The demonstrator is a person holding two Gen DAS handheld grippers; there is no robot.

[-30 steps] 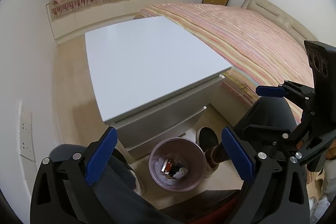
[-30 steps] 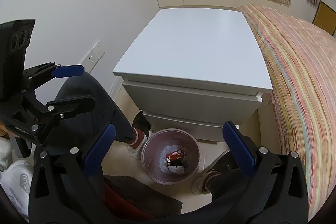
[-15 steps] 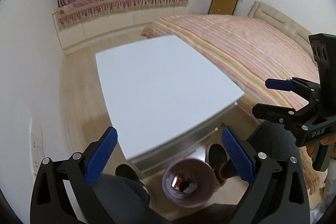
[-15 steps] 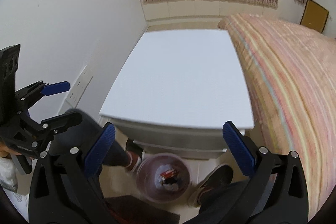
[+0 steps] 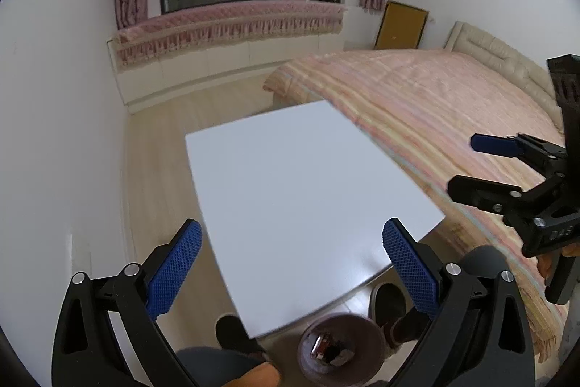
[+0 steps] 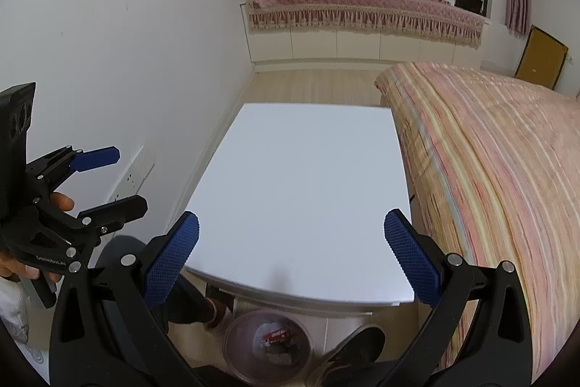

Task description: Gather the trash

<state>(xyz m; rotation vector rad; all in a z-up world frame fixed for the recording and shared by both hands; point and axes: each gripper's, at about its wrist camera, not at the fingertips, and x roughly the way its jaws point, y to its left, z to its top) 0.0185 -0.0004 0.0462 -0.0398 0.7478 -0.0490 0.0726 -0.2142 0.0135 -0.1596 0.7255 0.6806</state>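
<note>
A pink round trash bin (image 5: 340, 347) stands on the floor at the foot of the white bedside cabinet (image 5: 290, 191), low in both views. Inside the bin (image 6: 268, 343) lie a red wrapper (image 6: 277, 336) and crumpled white paper. My left gripper (image 5: 291, 263) hangs open above the cabinet's front edge, nothing between its blue pads. My right gripper (image 6: 290, 260) is open as well and holds nothing. Each gripper shows in the other's view: the right gripper (image 5: 471, 165) over the bed's edge, the left gripper (image 6: 121, 182) near the wall.
A bed with a striped cover (image 6: 489, 169) runs along the cabinet's right side. The white wall with a socket plate (image 6: 136, 173) is on the left. A person's shoes (image 5: 235, 332) (image 6: 348, 347) flank the bin. A cushioned window seat (image 6: 362, 13) lies beyond.
Both grippers have risen and tilted upward. The bin has slid to the bottom of each view, and the window and far wall now show. Both stayed open.
</note>
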